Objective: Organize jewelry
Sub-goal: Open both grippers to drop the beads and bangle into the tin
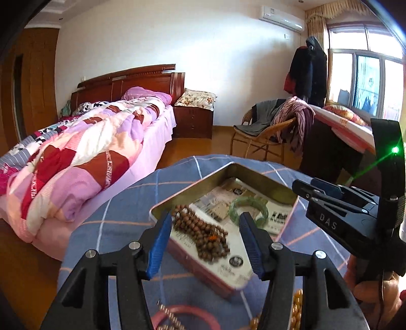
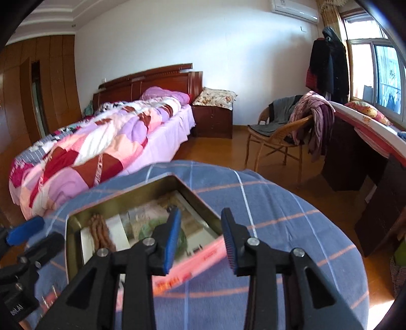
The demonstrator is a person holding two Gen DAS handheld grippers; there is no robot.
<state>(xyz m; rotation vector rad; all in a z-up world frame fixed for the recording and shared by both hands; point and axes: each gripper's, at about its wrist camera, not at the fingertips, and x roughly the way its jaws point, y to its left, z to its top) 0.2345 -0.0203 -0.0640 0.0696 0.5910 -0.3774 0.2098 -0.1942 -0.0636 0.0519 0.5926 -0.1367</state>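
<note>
A quilt-covered bed (image 1: 83,152) stands left on the wood floor (image 2: 215,147); far right, a wicker chair (image 2: 276,134) near the bright window (image 1: 368,78).

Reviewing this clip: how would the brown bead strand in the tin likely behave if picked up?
The brown bead strand lies heaped in loose coils in the tin, so it is probably floppy and would drape and dangle. Its round beads look smooth, so a pinch might slip. It appears fairly light.

Bedroom furnishings, background.
Bed (image 1: 83,142) bore patchwork quilt (image 2: 83,149); rattan chair (image 1: 264,134) held draped clothes; air conditioner (image 1: 281,16) hung on wall.
</note>
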